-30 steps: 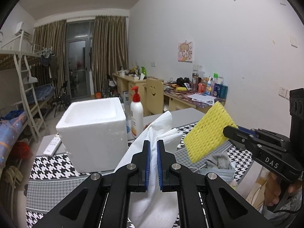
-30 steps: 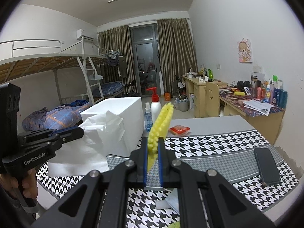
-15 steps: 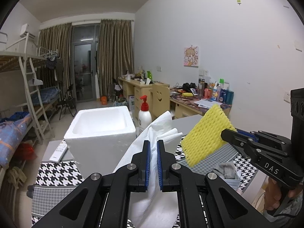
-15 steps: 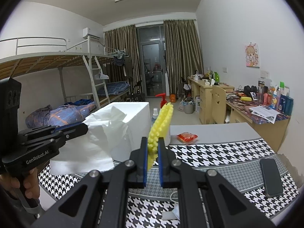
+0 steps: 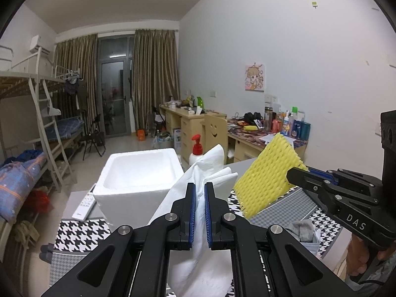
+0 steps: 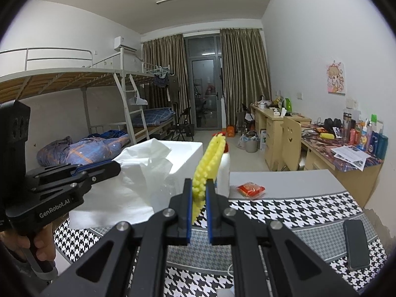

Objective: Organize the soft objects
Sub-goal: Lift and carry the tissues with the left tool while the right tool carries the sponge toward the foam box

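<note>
**Both grippers loaded, foam box just ahead**

Left gripper (image 5: 200, 198) is clamped on a white tissue sheet (image 5: 198, 173), right gripper (image 6: 198, 195) is pinching the yellow foam net (image 6: 210, 158). Both are held up above the houndstooth worktop (image 6: 284, 208), near the white foam box (image 5: 138, 173) on the far left.

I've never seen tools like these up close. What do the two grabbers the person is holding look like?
Both are matte black, angular frames with silver pivot bolts and two flat fingers lined with blue ribbed pads. The left gripper carries white "GenRobot.AI" lettering on its side, seen from the right camera. The right gripper shows "DAS" on its side. Each sits on a black pistol-style handle with a boxy black block above.
</note>
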Demonstrator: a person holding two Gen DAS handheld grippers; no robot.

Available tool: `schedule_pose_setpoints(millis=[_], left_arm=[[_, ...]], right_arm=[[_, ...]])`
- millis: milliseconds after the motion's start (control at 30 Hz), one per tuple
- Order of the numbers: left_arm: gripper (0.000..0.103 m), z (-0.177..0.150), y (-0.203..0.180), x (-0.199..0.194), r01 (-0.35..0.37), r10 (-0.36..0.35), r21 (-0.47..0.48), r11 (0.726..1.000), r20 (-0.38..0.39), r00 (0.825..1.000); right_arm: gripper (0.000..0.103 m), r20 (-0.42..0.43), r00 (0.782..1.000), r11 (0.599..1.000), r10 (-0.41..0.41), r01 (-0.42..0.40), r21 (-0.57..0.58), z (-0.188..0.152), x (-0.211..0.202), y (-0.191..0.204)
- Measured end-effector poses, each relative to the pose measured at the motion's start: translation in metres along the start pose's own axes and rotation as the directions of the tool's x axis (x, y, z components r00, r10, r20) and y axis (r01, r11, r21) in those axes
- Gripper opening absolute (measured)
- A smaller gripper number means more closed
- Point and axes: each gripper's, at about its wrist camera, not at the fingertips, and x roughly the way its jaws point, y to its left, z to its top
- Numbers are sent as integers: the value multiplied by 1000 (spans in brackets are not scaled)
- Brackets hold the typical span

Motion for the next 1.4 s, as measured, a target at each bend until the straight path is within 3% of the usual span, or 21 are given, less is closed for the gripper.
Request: schedule_pose_setpoints(millis=[800,1400], left_arm=[[8,28,27,13,-59,59,-9,998,43,997],[8,50,49,38,-152,154,-30,988,58,986]], right_arm=[[12,27,999,999,20,-19,-44,33,20,11],[12,39,998,996,42,-38,-84,58,49,22]])
